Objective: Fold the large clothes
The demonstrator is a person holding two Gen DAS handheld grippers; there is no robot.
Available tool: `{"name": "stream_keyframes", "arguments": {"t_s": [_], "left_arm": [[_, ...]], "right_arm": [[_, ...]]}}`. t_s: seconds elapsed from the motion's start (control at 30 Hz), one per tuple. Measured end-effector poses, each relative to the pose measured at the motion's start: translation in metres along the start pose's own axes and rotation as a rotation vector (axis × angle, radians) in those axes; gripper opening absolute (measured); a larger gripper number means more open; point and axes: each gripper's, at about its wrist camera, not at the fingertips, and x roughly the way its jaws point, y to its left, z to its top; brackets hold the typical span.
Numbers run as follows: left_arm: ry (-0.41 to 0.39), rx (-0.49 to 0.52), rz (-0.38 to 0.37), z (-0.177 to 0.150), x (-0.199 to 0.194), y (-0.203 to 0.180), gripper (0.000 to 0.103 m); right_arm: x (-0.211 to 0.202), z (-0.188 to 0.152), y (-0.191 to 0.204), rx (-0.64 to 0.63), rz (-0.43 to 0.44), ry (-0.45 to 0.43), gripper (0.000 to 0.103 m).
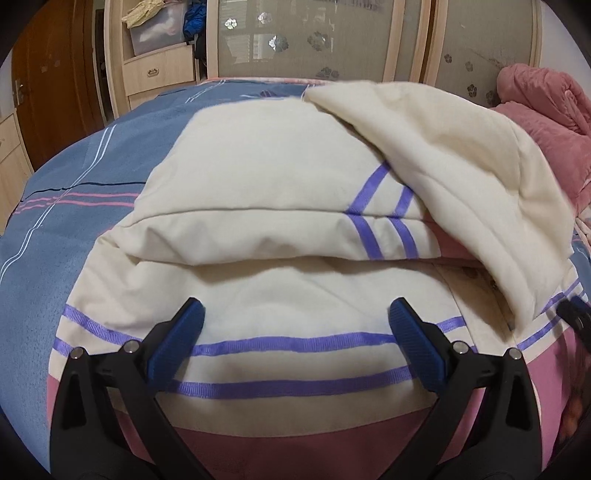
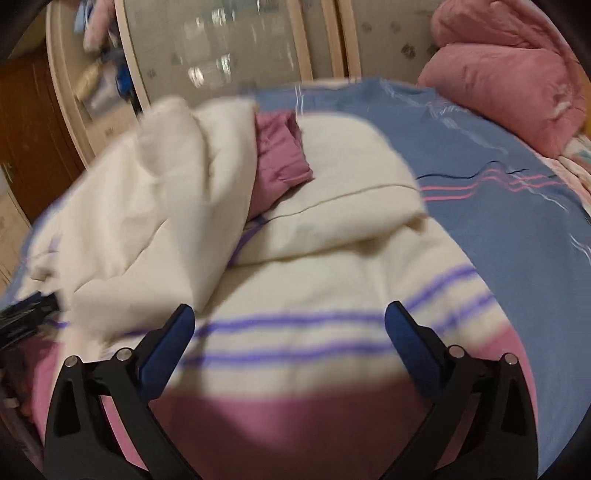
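Observation:
A large cream padded garment [image 1: 266,177] with purple stripes and a maroon-pink hem lies on the blue bed sheet [image 1: 92,162]. One cream sleeve [image 1: 461,177] is folded across its right side. My left gripper [image 1: 295,314] hovers open over the striped lower part, nothing between its blue pads. In the blurred right wrist view the same garment [image 2: 332,266] shows a maroon cuff [image 2: 277,155] beside the folded sleeve [image 2: 147,206]. My right gripper [image 2: 290,321] stands wide open above the stripes, holding nothing. The other gripper's tip [image 2: 26,314] peeks in at the left edge.
A pink quilt [image 1: 543,122] is heaped at the bed's right end [image 2: 517,85]. Behind the bed stand wardrobe doors [image 1: 314,37] with frosted flower panels, shelves with a storage box [image 1: 155,33], and a brown door [image 1: 51,81].

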Motion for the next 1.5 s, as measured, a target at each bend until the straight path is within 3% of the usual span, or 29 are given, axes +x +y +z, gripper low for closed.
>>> {"name": "stream_keyframes", "arguments": {"t_s": [0.07, 0.13, 0.2, 0.23, 0.27, 0.3, 0.33, 0.4, 0.43, 0.5, 0.53, 0.6, 0.7, 0.73, 0.87, 0.9, 1.0, 1.07, 1.17, 1.3, 1.33, 1.37, 1.4, 1.5], "left_arm": [[-0.018, 0.003, -0.004, -0.004, -0.002, 0.001, 0.101], [-0.033, 0.012, -0.003, -0.01, -0.005, 0.001, 0.101], [-0.04, 0.014, -0.003, -0.02, -0.013, 0.0, 0.101], [-0.046, 0.011, 0.001, -0.026, -0.018, 0.001, 0.101], [-0.063, 0.002, 0.013, -0.038, -0.03, 0.002, 0.101], [-0.079, 0.001, 0.022, -0.046, -0.039, 0.004, 0.101], [-0.101, 0.007, 0.043, -0.058, -0.053, 0.004, 0.101], [-0.137, 0.011, 0.096, -0.084, -0.079, 0.005, 0.101], [-0.141, -0.001, 0.099, -0.095, -0.088, 0.008, 0.101], [-0.115, -0.039, 0.07, -0.115, -0.1, 0.014, 0.101], [-0.093, -0.035, 0.063, -0.121, -0.102, 0.015, 0.101], [-0.068, 0.023, 0.098, -0.131, -0.107, 0.012, 0.101], [-0.058, 0.054, 0.141, -0.139, -0.116, 0.013, 0.101], [-0.053, 0.049, 0.141, -0.141, -0.118, 0.014, 0.101], [-0.034, 0.015, 0.133, -0.142, -0.119, 0.02, 0.101], [-0.031, 0.013, 0.132, -0.142, -0.119, 0.019, 0.101], [-0.025, 0.016, 0.136, -0.142, -0.119, 0.017, 0.101], [-0.026, 0.015, 0.136, -0.142, -0.121, 0.017, 0.101], [-0.028, 0.015, 0.14, -0.142, -0.125, 0.02, 0.101], [-0.02, -0.013, 0.135, -0.14, -0.126, 0.025, 0.101], [-0.02, -0.017, 0.133, -0.14, -0.126, 0.025, 0.101], [-0.021, -0.018, 0.131, -0.139, -0.127, 0.025, 0.101], [-0.022, -0.016, 0.132, -0.139, -0.129, 0.025, 0.101], [-0.023, -0.014, 0.137, -0.137, -0.13, 0.026, 0.101]], "right_arm": [[-0.005, -0.03, 0.006, -0.071, -0.062, 0.024, 0.102], [-0.025, -0.056, 0.017, -0.153, -0.115, -0.034, 0.102], [-0.04, -0.069, 0.023, -0.165, -0.095, -0.015, 0.102], [-0.053, -0.072, 0.021, -0.143, -0.049, -0.006, 0.102], [-0.062, -0.073, 0.016, -0.1, 0.062, -0.001, 0.102], [-0.075, -0.075, 0.01, -0.026, 0.235, 0.004, 0.102], [-0.083, -0.075, 0.014, 0.017, 0.333, 0.014, 0.102], [-0.082, -0.078, 0.02, 0.074, 0.545, 0.093, 0.102], [-0.078, -0.08, 0.028, 0.072, 0.595, 0.131, 0.1], [-0.072, -0.088, 0.047, 0.049, 0.678, 0.194, 0.081], [-0.063, -0.093, 0.058, 0.05, 0.706, 0.242, 0.063], [-0.054, -0.106, 0.076, 0.065, 0.694, 0.314, 0.049], [-0.05, -0.113, 0.082, 0.102, 0.722, 0.33, 0.028], [-0.052, -0.114, 0.078, 0.127, 0.748, 0.332, 0.015], [-0.066, -0.108, 0.058, 0.217, 0.886, 0.293, 0.0], [-0.069, -0.108, 0.055, 0.222, 0.886, 0.283, 0.0], [-0.071, -0.114, 0.061, 0.092, 0.624, 0.279, 0.005], [-0.066, -0.118, 0.06, 0.095, 0.582, 0.303, 0.041], [-0.064, -0.123, 0.061, 0.137, 0.69, 0.315, 0.076], [-0.063, -0.125, 0.081, 0.041, 0.641, 0.305, 0.078], [-0.066, -0.12, 0.086, 0.033, 0.662, 0.303, 0.074], [-0.072, -0.119, 0.087, 0.034, 0.722, 0.303, 0.054], [-0.079, -0.115, 0.09, 0.04, 0.805, 0.308, 0.052], [-0.082, -0.109, 0.094, -0.016, 0.762, 0.312, 0.052]]}}
